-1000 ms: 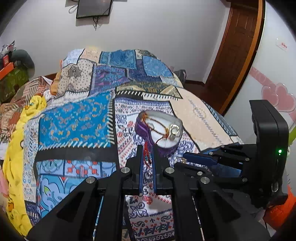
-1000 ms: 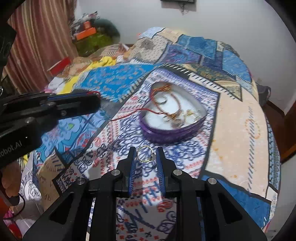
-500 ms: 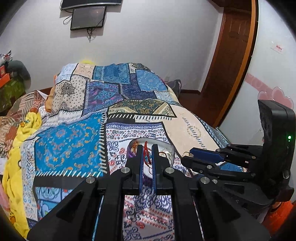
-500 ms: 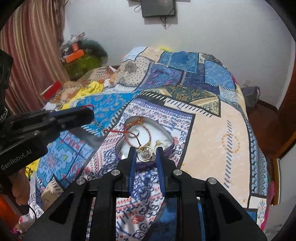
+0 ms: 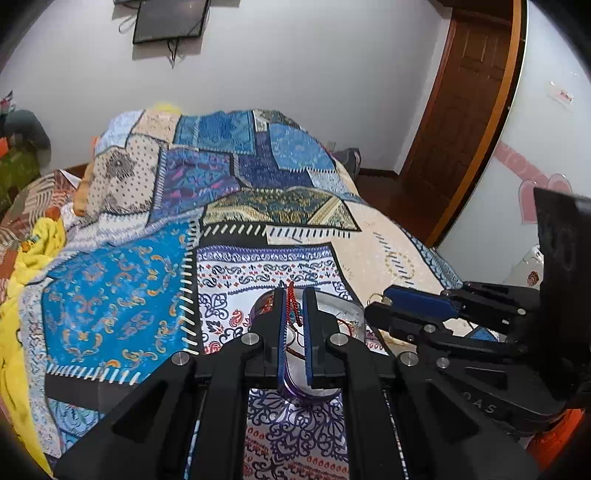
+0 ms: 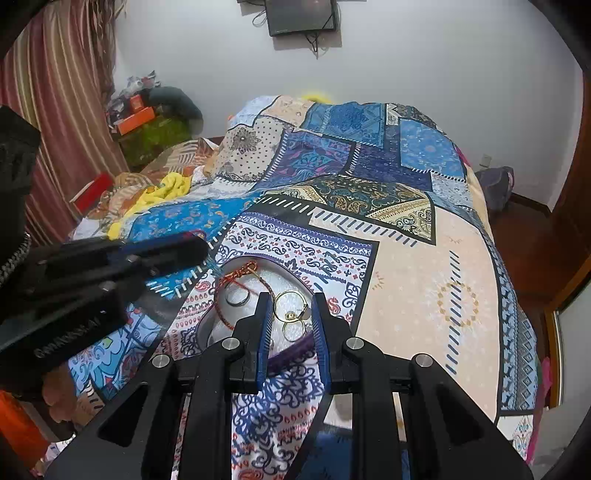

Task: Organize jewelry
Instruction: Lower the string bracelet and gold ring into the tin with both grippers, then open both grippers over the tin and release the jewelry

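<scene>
A purple heart-shaped tin (image 6: 295,349) lies open on the bed quilt, also in the left wrist view (image 5: 347,306). My left gripper (image 5: 294,297) is shut on a red beaded necklace (image 5: 291,301), which trails into the tin (image 6: 236,277). My right gripper (image 6: 290,308) is over the tin with its jaws apart around a gold hoop earring (image 6: 290,301); I cannot tell whether the pads still touch it. Another gold hoop (image 6: 293,328) and a dark ring (image 6: 238,295) lie in the tin.
The patchwork quilt (image 5: 118,306) covers the bed. A yellow cloth (image 5: 33,251) lies at the left edge. Striped curtains (image 6: 48,122) and clutter stand at the left, a wooden door (image 5: 469,110) at the right, a wall screen (image 6: 301,14) behind.
Both grippers have moved forward over the tin. The right jaws have spread from a tight pinch on the gold hoop. The left stays shut on the red necklace.
</scene>
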Available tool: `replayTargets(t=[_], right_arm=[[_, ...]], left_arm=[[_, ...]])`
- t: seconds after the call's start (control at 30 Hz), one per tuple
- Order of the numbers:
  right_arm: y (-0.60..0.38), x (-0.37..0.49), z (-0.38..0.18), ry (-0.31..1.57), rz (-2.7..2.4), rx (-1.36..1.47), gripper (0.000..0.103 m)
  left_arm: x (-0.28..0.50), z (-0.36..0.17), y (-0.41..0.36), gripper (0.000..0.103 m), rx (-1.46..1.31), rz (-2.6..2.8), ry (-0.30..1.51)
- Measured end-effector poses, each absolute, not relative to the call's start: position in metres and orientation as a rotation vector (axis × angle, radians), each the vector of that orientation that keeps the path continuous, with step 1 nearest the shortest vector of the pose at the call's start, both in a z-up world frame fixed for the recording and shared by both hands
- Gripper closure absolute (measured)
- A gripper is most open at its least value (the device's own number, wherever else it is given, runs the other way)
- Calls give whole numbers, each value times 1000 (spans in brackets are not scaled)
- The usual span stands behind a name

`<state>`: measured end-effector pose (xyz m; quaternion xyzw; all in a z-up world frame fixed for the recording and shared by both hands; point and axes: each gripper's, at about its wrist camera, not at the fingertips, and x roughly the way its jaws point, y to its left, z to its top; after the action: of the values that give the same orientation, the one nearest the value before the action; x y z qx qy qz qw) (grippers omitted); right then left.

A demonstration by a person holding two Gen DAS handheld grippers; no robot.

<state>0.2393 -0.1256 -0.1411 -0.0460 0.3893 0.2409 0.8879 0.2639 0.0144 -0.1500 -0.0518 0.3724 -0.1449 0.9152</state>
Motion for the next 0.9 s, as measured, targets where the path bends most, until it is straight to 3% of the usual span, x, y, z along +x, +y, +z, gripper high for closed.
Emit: replayTargets(t=[0.9], right_arm=[[-112,266,-168,920,556,-108,84]], left_arm=[[287,-180,17,97,-117,-304,856]])
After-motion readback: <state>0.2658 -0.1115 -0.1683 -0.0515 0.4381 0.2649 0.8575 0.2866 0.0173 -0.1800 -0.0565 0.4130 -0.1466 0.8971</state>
